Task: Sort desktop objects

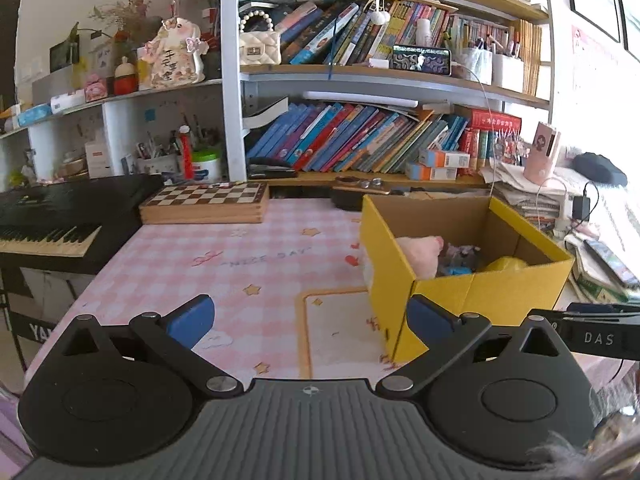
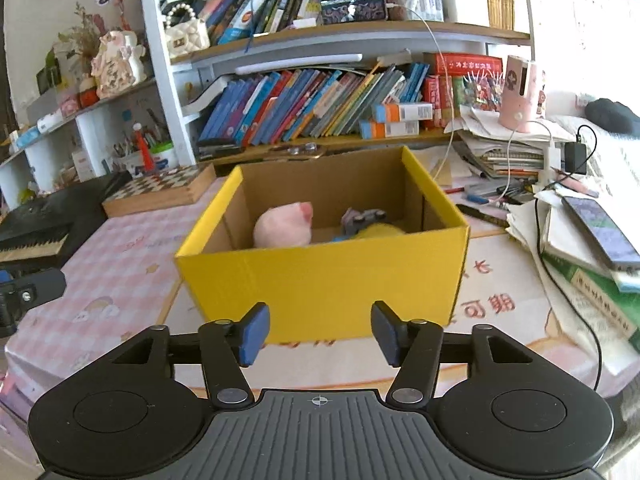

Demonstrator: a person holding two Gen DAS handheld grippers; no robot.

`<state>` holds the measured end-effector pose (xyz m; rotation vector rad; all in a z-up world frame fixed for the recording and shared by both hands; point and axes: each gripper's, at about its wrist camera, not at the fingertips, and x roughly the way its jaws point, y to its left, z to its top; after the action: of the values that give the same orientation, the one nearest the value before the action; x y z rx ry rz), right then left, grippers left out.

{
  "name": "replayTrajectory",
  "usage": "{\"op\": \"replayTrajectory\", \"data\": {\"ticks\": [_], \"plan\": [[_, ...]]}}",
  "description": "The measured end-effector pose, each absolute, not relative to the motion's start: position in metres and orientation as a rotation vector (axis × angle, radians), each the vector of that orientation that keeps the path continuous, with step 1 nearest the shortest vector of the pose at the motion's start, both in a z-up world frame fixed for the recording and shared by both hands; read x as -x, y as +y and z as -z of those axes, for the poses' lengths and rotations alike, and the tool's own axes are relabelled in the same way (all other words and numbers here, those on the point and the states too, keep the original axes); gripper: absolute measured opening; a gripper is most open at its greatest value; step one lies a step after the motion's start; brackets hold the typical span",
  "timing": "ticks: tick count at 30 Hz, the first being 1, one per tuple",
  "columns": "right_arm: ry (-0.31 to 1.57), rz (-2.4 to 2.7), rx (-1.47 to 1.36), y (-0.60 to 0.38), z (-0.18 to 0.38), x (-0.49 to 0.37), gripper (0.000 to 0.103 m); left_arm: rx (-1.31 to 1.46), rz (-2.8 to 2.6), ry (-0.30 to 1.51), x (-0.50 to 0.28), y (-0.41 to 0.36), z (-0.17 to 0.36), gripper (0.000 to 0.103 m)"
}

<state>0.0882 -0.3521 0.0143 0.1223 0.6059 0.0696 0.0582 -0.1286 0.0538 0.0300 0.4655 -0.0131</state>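
Both grippers empty in front of the yellow box, which already holds the sorted toys.

From the left: a keyboard (image 1: 48, 224) and a chessboard (image 1: 204, 202) sit at the far edge of the pink checked tablecloth (image 1: 224, 264), clear of the working area. The left gripper (image 1: 310, 320) has its jaws spread wide with nothing between them, only bare cloth ahead, and the yellow box (image 1: 516, 288) just beside its right pad. The right gripper (image 2: 318, 332) faces the box's front wall squarely, jaws apart and empty. Judging by this, the box stands mid-table so either hand can reach it. Only the right view looks well inside: a pink plush (image 2: 284, 226), a grey toy (image 2: 362, 216) and something yellow (image 2: 380, 230). It alone also shows the phone (image 2: 604, 228) on the paper stack to the right.
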Motion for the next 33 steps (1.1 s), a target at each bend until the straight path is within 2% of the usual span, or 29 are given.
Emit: {"op": "replayTrajectory", "data": {"ticks": [1, 11, 17, 21, 33], "plan": [[0.605, -0.069, -0.121, -0.348, -0.015, -0.085, 0.064, -0.039, 0.01, 0.463, -0.055, -0.126, -0.053, 0.103], [0.611, -0.028, -0.111, -0.308, -0.015, -0.057, 0.071, -0.018, 0.006, 0.489, -0.027, -0.085, -0.045, 0.103], [0.636, -0.013, -0.086, -0.287, -0.01, -0.044, 0.084, -0.033, 0.015, 0.505, -0.017, -0.072, -0.041, 0.103], [0.641, -0.012, -0.067, -0.275, -0.008, -0.036, 0.089, -0.022, 0.015, 0.526, -0.011, -0.062, -0.035, 0.103], [0.683, -0.024, -0.05, -0.253, 0.003, -0.023, 0.089, 0.004, -0.014, 0.567, 0.002, -0.04, -0.023, 0.103]]}}
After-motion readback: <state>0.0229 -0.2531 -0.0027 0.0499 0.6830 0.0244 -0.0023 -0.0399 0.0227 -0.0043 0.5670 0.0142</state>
